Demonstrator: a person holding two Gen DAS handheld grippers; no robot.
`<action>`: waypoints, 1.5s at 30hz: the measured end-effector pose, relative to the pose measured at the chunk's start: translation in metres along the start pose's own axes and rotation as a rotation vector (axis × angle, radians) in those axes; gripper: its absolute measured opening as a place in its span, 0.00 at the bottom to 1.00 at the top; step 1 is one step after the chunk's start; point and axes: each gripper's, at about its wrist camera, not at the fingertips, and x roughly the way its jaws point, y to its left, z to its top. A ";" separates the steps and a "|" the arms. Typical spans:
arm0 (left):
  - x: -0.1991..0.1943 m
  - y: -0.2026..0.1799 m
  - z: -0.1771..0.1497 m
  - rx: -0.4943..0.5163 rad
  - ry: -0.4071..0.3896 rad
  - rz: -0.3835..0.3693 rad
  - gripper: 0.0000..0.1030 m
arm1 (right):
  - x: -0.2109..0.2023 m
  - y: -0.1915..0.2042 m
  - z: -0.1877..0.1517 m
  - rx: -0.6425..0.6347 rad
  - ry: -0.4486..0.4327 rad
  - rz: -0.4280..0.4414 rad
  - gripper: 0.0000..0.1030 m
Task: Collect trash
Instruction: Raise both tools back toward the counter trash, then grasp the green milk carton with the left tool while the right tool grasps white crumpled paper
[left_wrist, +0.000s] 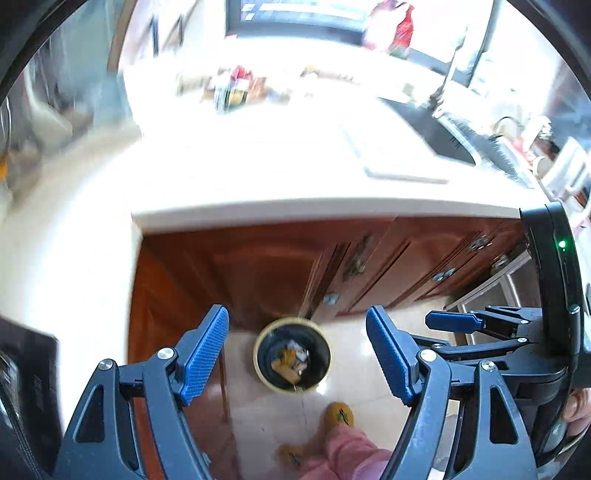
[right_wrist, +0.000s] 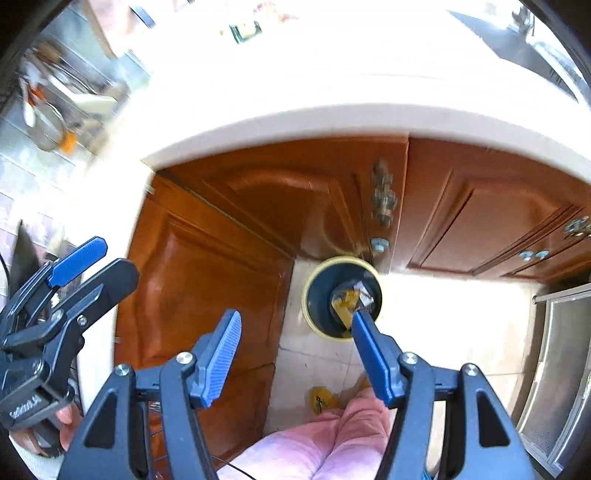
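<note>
Blue-padded fingers of the left tool (left_wrist: 297, 354) stand wide apart with nothing between them, hanging high over the floor. Beside it, the right tool (right_wrist: 295, 354) is likewise spread and empty. Far below both, a round bin (left_wrist: 291, 357) with a yellowish rim stands on the pale tiled floor (left_wrist: 354, 350), just beside the wooden cabinets (left_wrist: 266, 266) under the white table (left_wrist: 258, 162). Inside the dark bin lies trash (left_wrist: 290, 360): yellow and whitish scraps, crumpled, too small to identify further. The person's pink-clad legs (right_wrist: 325, 443) and yellow slippers (left_wrist: 339, 414) show at the bottom edge.

With scraps in the bin and both tools holding nothing, at least part of the collecting looks done. Blurred items (left_wrist: 236, 88) sit at the table's far side; whether any are trash to fetch I cannot tell.
</note>
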 end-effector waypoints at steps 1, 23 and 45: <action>-0.013 -0.003 0.006 0.022 -0.026 0.003 0.73 | -0.014 0.005 0.001 -0.001 -0.023 0.000 0.61; -0.144 -0.021 0.082 0.134 -0.292 0.053 0.73 | -0.159 0.057 0.031 -0.088 -0.340 -0.035 0.61; 0.066 0.000 0.340 0.155 -0.070 0.246 0.73 | -0.118 -0.022 0.322 -0.241 -0.308 0.061 0.61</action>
